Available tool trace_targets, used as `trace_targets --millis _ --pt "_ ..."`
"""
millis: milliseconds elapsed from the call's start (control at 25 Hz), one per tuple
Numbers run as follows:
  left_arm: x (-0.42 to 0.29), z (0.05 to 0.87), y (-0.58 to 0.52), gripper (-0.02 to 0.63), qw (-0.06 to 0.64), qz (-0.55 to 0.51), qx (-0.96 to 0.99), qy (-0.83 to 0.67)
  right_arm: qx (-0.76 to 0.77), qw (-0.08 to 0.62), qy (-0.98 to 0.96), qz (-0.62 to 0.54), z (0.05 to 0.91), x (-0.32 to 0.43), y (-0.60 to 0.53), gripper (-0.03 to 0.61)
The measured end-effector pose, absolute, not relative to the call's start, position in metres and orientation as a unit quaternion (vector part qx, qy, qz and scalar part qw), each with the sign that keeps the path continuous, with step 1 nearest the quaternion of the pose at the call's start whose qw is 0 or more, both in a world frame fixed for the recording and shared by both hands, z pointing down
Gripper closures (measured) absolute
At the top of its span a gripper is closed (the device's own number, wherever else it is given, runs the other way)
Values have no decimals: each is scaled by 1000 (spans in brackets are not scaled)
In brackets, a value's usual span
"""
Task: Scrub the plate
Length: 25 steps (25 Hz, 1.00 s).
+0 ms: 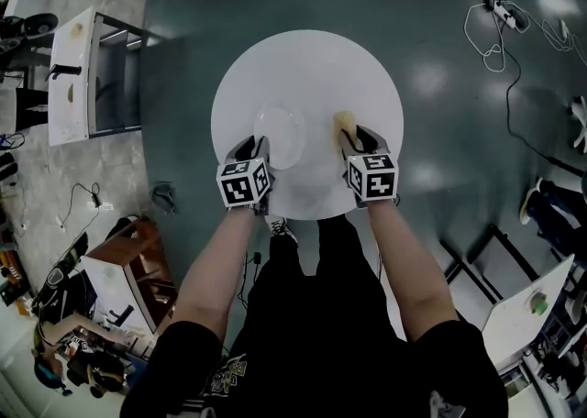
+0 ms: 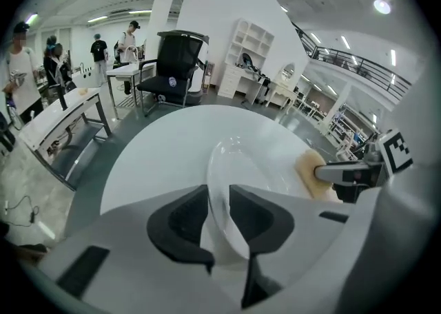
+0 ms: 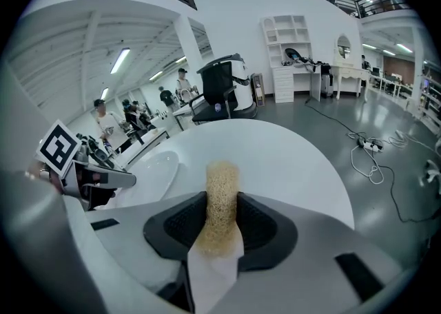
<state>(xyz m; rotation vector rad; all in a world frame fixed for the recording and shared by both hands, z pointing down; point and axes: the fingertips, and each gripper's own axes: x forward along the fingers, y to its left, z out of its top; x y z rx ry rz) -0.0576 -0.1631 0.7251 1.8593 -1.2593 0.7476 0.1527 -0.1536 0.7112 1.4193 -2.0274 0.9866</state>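
A clear glass plate [image 1: 278,137] lies on the round white table [image 1: 307,59]. My left gripper [image 1: 252,146] sits at the plate's near left edge. In the left gripper view the plate's rim [image 2: 224,189] runs between the two pads of the left gripper [image 2: 218,199] with a little room on each side, so the jaws are open. My right gripper [image 1: 362,139] is to the right of the plate, shut on a tan sponge [image 3: 222,189] that sticks up and forward from the pads. The sponge [image 1: 345,121] stands just off the plate's right rim.
A white desk [image 1: 71,77] stands to the left of the table and a wooden cabinet [image 1: 128,251] at the near left. Cables and a power strip [image 1: 495,17] lie on the floor at the right. A black office chair [image 2: 172,65] and several people stand beyond the table.
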Motion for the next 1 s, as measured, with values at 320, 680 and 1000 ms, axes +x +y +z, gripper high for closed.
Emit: trace_targets --millis 320,680,1000 --pt "-65 716 -164 514 354 299 734 -495 526 218 -740 358 702 155 -156 419" --pt "-71 666 -160 535 304 283 772 -481 568 190 -738 312 659 163 -156 405" --pt "-75 601 -145 607 297 228 809 -454 574 165 -757 264 588 144 -143 555"
